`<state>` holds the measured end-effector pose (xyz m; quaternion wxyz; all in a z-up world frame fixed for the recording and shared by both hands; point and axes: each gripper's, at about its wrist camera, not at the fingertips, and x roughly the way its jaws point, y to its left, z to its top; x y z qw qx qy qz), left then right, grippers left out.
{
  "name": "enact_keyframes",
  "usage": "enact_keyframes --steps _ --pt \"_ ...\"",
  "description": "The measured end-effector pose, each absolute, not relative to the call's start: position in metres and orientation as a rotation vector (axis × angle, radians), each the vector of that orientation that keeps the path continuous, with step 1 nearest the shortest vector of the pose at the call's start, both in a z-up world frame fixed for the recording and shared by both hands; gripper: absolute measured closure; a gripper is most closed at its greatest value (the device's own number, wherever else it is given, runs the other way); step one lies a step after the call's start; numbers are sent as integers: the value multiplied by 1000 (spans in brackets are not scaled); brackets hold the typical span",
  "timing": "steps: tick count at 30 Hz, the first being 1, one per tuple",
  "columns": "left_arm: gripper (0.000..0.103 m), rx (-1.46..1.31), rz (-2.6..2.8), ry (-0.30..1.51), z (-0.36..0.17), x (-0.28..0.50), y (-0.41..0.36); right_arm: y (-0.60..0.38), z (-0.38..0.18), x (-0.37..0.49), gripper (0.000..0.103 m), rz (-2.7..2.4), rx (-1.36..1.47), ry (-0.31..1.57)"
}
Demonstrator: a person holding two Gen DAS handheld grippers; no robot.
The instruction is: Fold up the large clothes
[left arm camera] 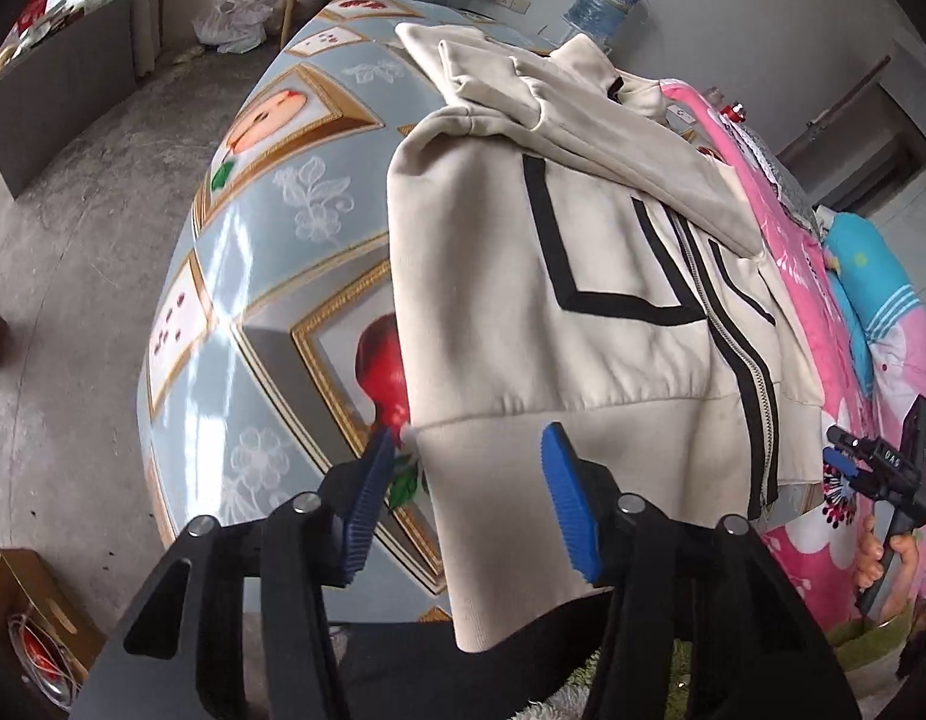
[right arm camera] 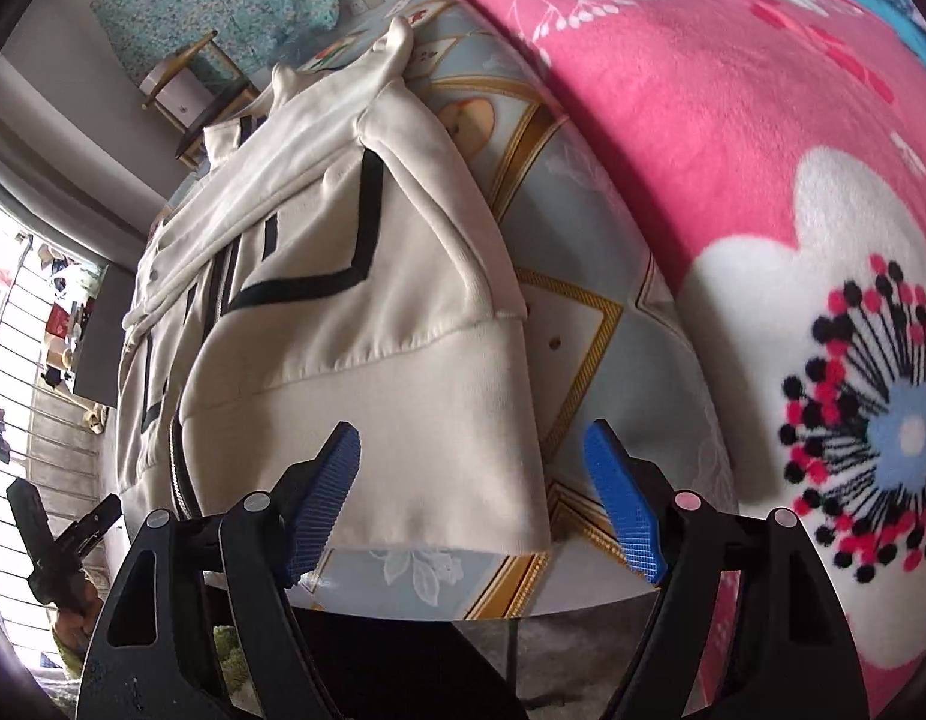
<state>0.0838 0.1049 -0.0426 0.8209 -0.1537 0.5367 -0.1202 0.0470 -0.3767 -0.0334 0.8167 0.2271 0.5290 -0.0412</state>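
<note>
- The left gripper (left arm camera: 469, 444) is seen with its jaws partly apart and nothing clamped; the blue pads (left arm camera: 568, 504) stand clear of the cloth, one to each side of the jacket's left hem corner.
- The right gripper (right arm camera: 472, 441) is held wide open and empty, its pads astride the jacket's right hem corner, without contact being visible.
- The jacket (left arm camera: 553, 276) is a cream zip-up with black stripes, laid front up on the desk (left arm camera: 271, 252), its ribbed hem nearest both grippers and its collar farthest away.
- Its sleeves are folded across the chest; the hem corner in the left view hangs over the desk's near edge.
- The desk is covered by a glossy pale-blue cloth printed with gilt frames and fruit.
- A pink blanket (right arm camera: 733, 138) with large flowers lies just beside the jacket on its right side.
- In the left view the other gripper is seen at the far right, held by a hand (left arm camera: 883, 552); its jaws are too small there to be judged.
- The far end of the jacket is bunched, and how the sleeves are layered cannot be made out.
- The desk's near edge is cut off by both grippers.
</note>
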Motion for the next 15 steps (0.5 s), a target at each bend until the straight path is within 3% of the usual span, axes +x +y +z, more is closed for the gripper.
enact_keyframes --steps 2,6,8,10,15 --pt "70 -344 -222 1138 -48 76 105 -370 -39 43 40 -83 472 1135" --pt "78 -356 -192 1138 -51 70 104 -363 -42 38 58 -106 448 1118" --pt "92 -376 -181 1137 -52 69 104 -359 -46 39 91 -125 419 1121" --pt "98 -345 -173 1118 -48 66 101 -355 -44 37 95 -115 413 1101" --pt "99 -310 -241 1000 19 51 120 -365 23 5 96 -102 406 956"
